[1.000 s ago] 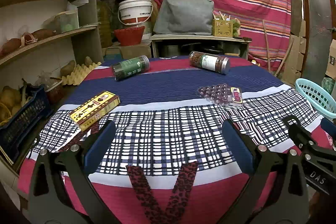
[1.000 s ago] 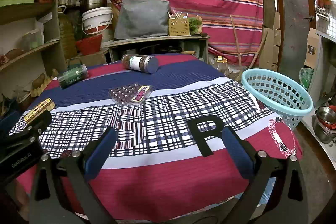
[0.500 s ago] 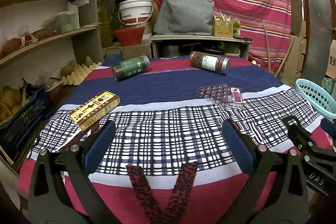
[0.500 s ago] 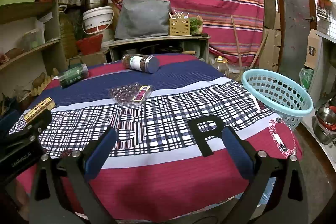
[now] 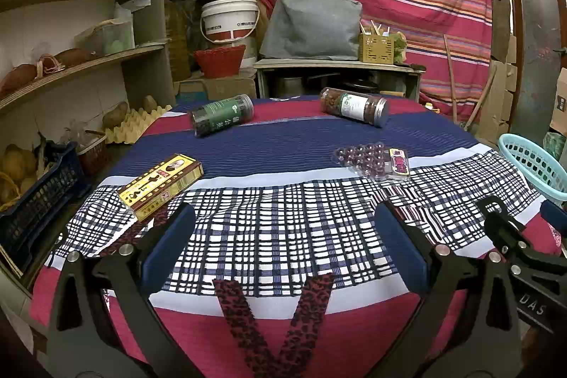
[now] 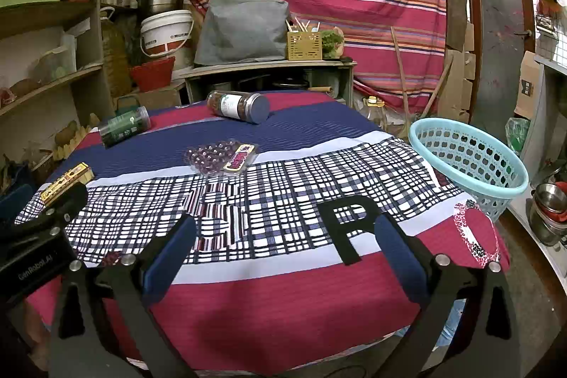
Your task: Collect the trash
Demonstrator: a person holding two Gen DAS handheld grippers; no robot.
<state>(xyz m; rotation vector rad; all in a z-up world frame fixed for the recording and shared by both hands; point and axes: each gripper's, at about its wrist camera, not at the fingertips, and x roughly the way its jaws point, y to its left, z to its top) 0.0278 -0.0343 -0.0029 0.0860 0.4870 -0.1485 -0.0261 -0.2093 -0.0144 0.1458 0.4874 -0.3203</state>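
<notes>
Practically nothing has changed over the last second. From the left wrist view, the left gripper [image 5: 280,247] hangs at the near edge of the table [image 5: 283,317] exactly as before, its fingers spread wide with only cloth between them. The 4 items lie where they lay: the yellow box [image 5: 161,186] near left, the green jar [image 5: 222,114] and the brown jar [image 5: 352,106] on their sides at the far end, the blister tray [image 5: 372,159] right of centre.

From the right wrist view, the right gripper [image 6: 281,254] is likewise unmoved, wide open and holding nothing. The blue basket [image 6: 464,162] stands off the table's right edge; as far as its inside shows, nothing lies in it.

So no collecting has advanced in this interval: all 4 pieces sit on the cloth, well apart from the basket. Whichever gripper moves, the tray lies nearest the basket.
</notes>
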